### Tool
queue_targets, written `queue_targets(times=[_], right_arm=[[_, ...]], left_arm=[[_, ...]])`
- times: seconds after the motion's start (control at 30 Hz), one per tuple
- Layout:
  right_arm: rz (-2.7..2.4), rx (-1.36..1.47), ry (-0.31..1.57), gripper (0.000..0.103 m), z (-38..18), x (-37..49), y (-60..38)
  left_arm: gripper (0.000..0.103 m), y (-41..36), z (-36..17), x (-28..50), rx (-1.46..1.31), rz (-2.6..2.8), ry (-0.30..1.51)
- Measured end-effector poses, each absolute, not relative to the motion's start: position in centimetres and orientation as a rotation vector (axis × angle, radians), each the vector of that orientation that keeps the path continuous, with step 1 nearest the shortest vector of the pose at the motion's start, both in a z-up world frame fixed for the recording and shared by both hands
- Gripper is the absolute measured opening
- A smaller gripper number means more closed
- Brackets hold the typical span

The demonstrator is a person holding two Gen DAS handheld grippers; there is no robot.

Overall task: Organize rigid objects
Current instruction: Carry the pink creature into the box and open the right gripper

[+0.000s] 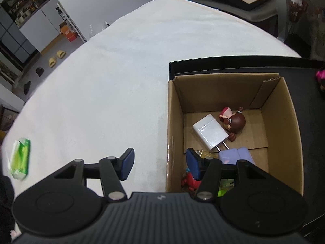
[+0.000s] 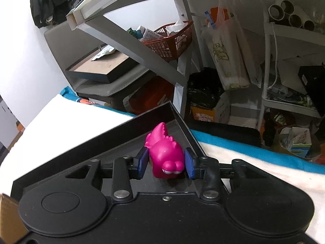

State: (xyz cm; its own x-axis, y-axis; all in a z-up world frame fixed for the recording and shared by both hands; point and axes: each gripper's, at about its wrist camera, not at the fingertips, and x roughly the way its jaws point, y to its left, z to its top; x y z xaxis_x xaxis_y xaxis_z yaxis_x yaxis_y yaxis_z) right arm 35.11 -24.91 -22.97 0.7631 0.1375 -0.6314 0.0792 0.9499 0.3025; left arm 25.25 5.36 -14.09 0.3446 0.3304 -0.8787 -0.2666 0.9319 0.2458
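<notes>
Left gripper: the left gripper [image 1: 160, 163] hangs with its 2 blue pads spread wide and nothing between them; one pad is over the white cloth [image 1: 113, 71], the other over the near left corner of the cardboard box [image 1: 284, 109].
Cardboard box: open-topped, ahead and to the right of the left gripper, standing inside a black tray [image 1: 310, 109] that shows behind it and on its right.
Box contents: a white charger [image 1: 210, 134] lies just ahead of the right pad, its prongs pointing back toward the gripper; a small doll with brown hair [image 1: 234, 122] lies touching the charger's far side; a pale purple block [image 1: 237, 155] sits just beside the right pad; a red toy [image 1: 190, 181] is partly hidden under that finger.
Green packet: a green packet [image 1: 20, 158] lies on the cloth, well to the left of the left gripper.
Right gripper: the right gripper [image 2: 165, 160] has its 2 blue pads pressed against the sides of a pink dinosaur toy [image 2: 165, 152], pinching it.
Pink dinosaur toy: between the right gripper's pads, its eyes toward the camera and its tail pointing away, in the far corner of the black tray [image 2: 113, 130].
</notes>
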Motion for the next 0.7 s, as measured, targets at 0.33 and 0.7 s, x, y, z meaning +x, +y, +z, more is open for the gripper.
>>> queue_targets(times=[0.33, 0.7], right_arm=[[0.061, 0.262, 0.715, 0.037, -20.2, 32.2, -23.7], [0.125, 0.184, 0.718, 0.037, -16.3, 27.9, -20.6]], left_arm=[[0.055, 6.2, -13.7, 23.8, 0.003, 0.364, 1.133], [0.055, 7.5, -13.6, 22.7, -0.088, 0.326, 1.112]])
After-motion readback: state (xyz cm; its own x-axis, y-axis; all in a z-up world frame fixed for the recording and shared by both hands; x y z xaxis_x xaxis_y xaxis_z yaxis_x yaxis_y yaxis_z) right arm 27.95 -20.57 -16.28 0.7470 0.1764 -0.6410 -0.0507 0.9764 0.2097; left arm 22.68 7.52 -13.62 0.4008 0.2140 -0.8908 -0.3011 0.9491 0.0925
